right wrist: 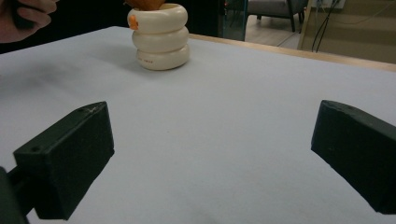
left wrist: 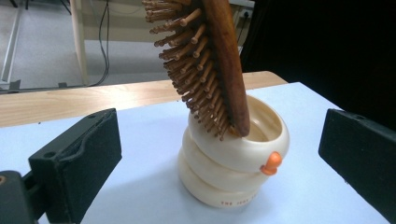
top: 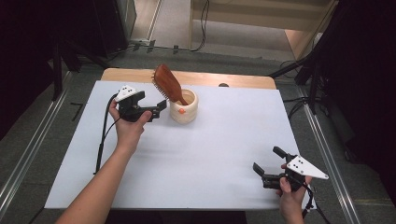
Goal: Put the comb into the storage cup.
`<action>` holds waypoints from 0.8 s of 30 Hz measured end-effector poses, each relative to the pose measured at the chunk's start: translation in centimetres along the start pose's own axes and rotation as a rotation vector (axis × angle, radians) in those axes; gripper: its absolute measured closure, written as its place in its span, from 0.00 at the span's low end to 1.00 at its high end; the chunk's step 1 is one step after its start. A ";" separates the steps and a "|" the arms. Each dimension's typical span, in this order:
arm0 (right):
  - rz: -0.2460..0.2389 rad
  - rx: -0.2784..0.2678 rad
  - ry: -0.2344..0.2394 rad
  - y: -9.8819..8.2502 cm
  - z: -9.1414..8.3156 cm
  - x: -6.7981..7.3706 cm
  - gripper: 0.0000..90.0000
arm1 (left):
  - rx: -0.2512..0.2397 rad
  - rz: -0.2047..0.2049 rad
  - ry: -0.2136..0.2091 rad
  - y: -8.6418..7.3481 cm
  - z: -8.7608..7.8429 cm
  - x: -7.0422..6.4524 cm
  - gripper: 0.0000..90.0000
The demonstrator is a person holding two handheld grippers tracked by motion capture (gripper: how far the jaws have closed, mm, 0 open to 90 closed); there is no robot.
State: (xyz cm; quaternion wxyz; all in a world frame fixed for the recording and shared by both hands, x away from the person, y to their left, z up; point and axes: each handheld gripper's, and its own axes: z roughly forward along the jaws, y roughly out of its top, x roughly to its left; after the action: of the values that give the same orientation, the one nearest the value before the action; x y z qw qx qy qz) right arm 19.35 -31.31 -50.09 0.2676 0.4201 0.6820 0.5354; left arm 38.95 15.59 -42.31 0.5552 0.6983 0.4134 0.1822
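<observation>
The brown wooden paddle hairbrush (top: pixel 167 83) leaned up-left from the cream ringed ceramic holder (top: pixel 184 108), just right of the left gripper (top: pixel 156 109), jaws released; the right gripper (top: pixel 267 164), also released, sat lower right.

Grey floor (top: pixel 37 126), dark surroundings, chair (right wrist: pixel 273 7) beyond table (top: pixel 187 154).

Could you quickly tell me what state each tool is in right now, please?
Left tool: open, holding nothing, beside the cup with the brush.
Right tool: open, holding nothing.

Overhead looks down; both tongs views share cup (left wrist: pixel 233 154).
</observation>
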 end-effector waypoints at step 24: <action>-0.007 -0.003 -0.005 0.1 -0.1 0.0 0.00 | -0.034 0.066 -0.032 -1.5 -5.5 -1.3 0.00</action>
State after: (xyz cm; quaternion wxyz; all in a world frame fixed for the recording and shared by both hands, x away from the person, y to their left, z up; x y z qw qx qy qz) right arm 19.27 -31.33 -49.97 0.2718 0.4186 0.6819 0.5346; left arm 33.69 18.11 -41.67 0.5674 0.7049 0.3777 0.1963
